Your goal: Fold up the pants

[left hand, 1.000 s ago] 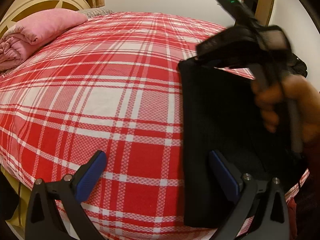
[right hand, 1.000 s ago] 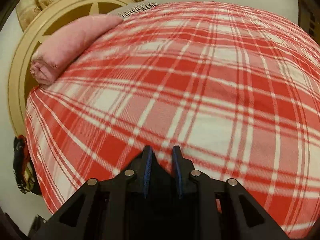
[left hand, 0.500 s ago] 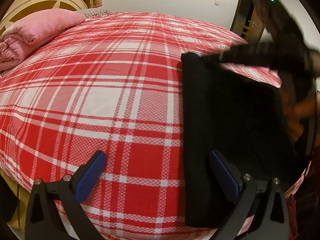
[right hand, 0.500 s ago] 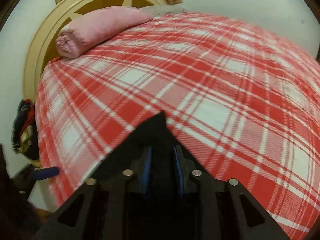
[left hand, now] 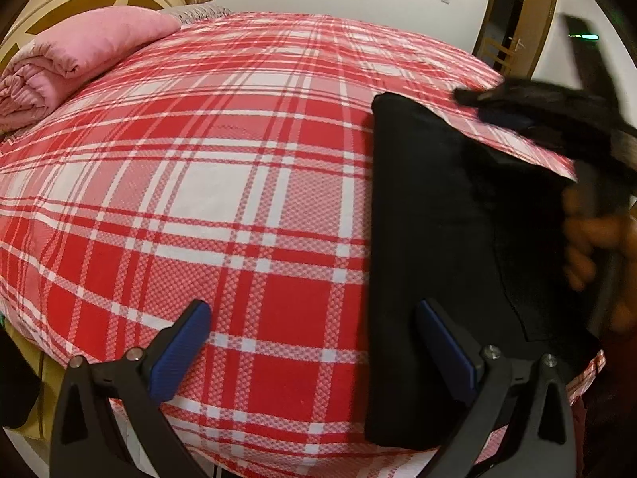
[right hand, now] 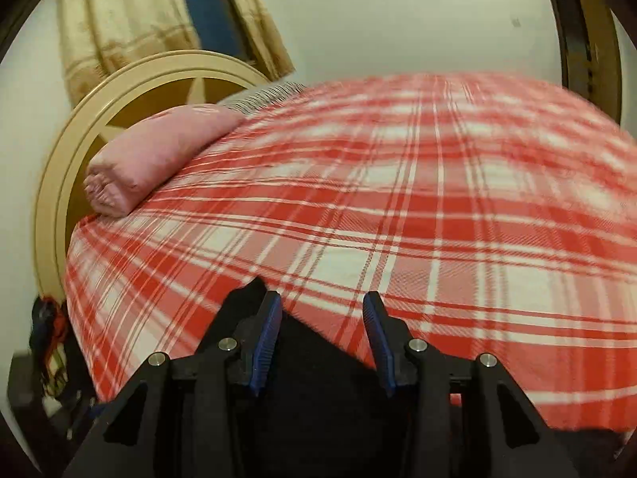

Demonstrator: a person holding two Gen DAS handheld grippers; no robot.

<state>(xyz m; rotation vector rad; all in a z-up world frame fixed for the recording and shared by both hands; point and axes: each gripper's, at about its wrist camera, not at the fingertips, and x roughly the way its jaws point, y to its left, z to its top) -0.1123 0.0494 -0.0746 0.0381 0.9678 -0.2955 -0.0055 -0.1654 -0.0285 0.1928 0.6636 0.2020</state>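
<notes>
The black pants (left hand: 438, 239) lie folded into a tall rectangle at the right of the red plaid bed (left hand: 239, 199). My left gripper (left hand: 314, 318) is open wide just above the bed's near edge; its right finger hovers over the pants' near left edge and its left finger over bare blanket. The right gripper (left hand: 489, 101) shows blurred over the pants' far right corner, with a hand (left hand: 589, 247) holding it. In the right wrist view this gripper (right hand: 322, 306) has its jaws opening. The pants (right hand: 318, 366) lie below them, and the pads do not press on the cloth.
A rolled pink blanket (left hand: 79, 59) rests against the round cream headboard (left hand: 99, 4) at the far left. An open wooden door (left hand: 517, 20) stands behind the bed on the right. Dark clutter (right hand: 47, 318) sits on the floor beside the bed's left edge.
The right gripper's jaws have spread from almost shut to apart, and it has pulled away to the right and upward over the pants. The left gripper has stayed put.
</notes>
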